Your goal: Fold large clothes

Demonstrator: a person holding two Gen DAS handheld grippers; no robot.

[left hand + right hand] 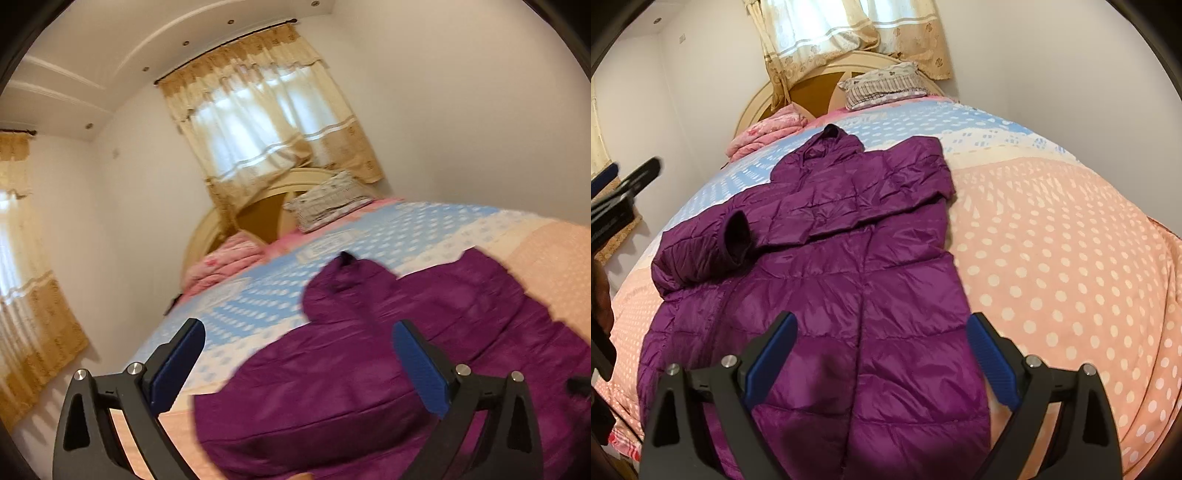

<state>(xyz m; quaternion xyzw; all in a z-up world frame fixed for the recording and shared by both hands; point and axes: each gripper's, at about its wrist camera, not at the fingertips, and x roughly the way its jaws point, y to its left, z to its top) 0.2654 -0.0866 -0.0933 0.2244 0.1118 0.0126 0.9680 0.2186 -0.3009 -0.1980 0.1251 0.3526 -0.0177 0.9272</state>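
While flat on bed [1052,240], purple coat [849,266]; both grippers wide apart.

soft daylight is admitted through the curtained window [255,122], where the fabric is blown out to white. the room is evenly lit, with faint shadows under the purple down coat [831,266]. strong motion blur is seen across the left wrist view; the right wrist view is sharper. both are heavily bowed and vignetted at the edges.
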